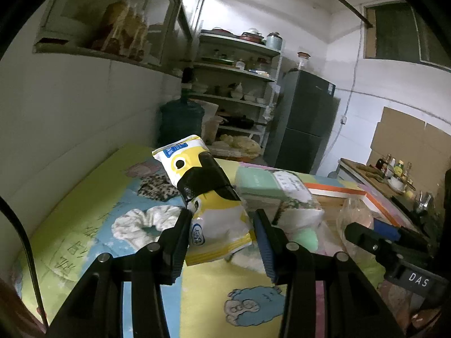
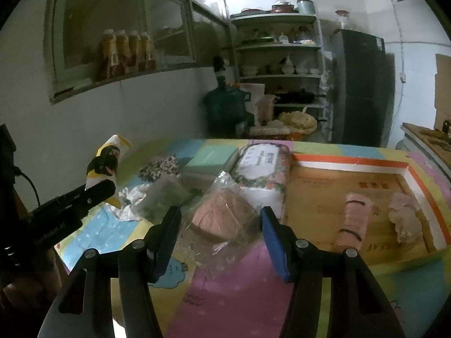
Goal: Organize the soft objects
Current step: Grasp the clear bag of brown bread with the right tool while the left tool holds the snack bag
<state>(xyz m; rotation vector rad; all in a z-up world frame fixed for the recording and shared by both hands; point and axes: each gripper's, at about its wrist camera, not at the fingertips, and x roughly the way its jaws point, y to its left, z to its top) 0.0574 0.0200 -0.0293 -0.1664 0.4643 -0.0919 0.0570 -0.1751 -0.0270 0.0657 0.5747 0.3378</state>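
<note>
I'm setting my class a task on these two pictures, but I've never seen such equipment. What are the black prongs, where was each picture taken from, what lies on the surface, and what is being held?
There is no robot here. A person holds a hand tool with two jaws in each hand, and a wide-angle camera on each tool looks along its jaws. One picture comes from the left gripper, the other from the right gripper. The left one grips a yellow-and-white pack, lifted off the mat. The right one appears to grip a clear bag with something pinkish inside. On the mat lie a scrunchie, a tissue pack and a tray holding a pink roll.
</note>
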